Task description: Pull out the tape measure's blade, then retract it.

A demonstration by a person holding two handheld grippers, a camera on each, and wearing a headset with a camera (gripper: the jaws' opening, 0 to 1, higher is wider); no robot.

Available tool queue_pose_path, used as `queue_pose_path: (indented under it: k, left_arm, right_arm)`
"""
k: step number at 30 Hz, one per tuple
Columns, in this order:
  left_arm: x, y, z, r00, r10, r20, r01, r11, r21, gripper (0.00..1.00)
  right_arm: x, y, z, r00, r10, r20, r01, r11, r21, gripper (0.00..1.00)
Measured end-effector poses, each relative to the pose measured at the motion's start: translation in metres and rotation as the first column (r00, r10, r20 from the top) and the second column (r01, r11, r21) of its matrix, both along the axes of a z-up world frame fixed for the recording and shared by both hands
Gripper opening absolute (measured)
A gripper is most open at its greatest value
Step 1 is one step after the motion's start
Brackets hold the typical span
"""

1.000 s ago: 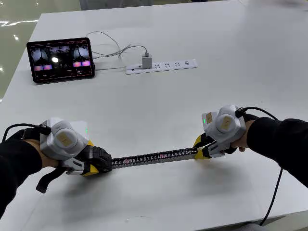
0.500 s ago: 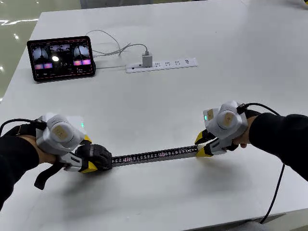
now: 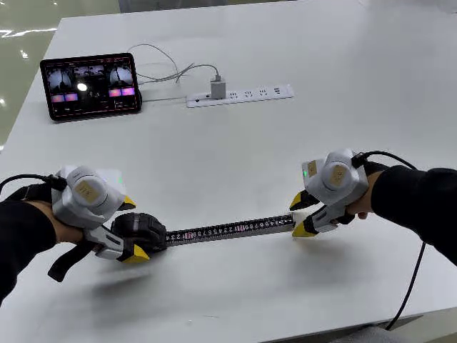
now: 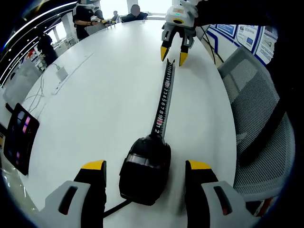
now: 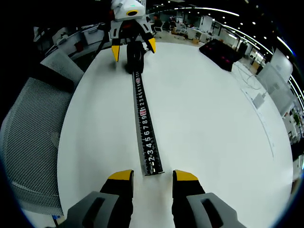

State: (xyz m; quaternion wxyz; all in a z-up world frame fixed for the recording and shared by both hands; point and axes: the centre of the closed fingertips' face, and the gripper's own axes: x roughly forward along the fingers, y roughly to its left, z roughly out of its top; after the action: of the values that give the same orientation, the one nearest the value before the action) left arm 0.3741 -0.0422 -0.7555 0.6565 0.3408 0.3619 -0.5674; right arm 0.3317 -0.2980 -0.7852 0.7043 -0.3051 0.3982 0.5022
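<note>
A black tape measure (image 3: pixel 140 230) lies on the white table (image 3: pixel 235 164), its blade (image 3: pixel 228 230) drawn out to the right and flat on the surface. My left gripper (image 3: pixel 134 229) straddles the case, open. In the left gripper view, gaps show on both sides of the case (image 4: pixel 145 171) between my yellow-tipped fingers (image 4: pixel 93 165). My right gripper (image 3: pixel 298 216) stands open at the blade's far end. In the right gripper view, the blade tip (image 5: pixel 153 171) lies just ahead of the gap between my fingertips (image 5: pixel 121 175), touching neither.
A tablet (image 3: pixel 91 87) with a lit screen rests at the back left. A white power strip (image 3: pixel 239 96) with a plugged charger (image 3: pixel 218 91) and cable lies behind the work. A grey mesh chair (image 4: pixel 256 118) stands by the table's near edge.
My left gripper has opened off the tape measure's case, which now rests free on the table. The right gripper's jaws have parted slightly around the blade end.
</note>
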Motion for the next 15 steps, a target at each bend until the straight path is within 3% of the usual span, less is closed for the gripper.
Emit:
queue_pose_path:
  k: [8,15]
  left_arm:
    - [0.0018,-0.0008,0.0039,0.997,0.073,-0.037,-0.074,0.997,-0.039,0.71]
    - [0.0022,0.0021,0.0038,0.993,0.112,-0.046,-0.114,0.992,-0.052,0.76]
  right_arm:
    - [0.005,0.0005,0.0065,0.997,-0.071,0.014,0.07,0.997,0.041,0.34]
    - [0.0057,-0.0015,0.0076,0.991,-0.133,0.027,0.131,0.989,0.071,0.39]
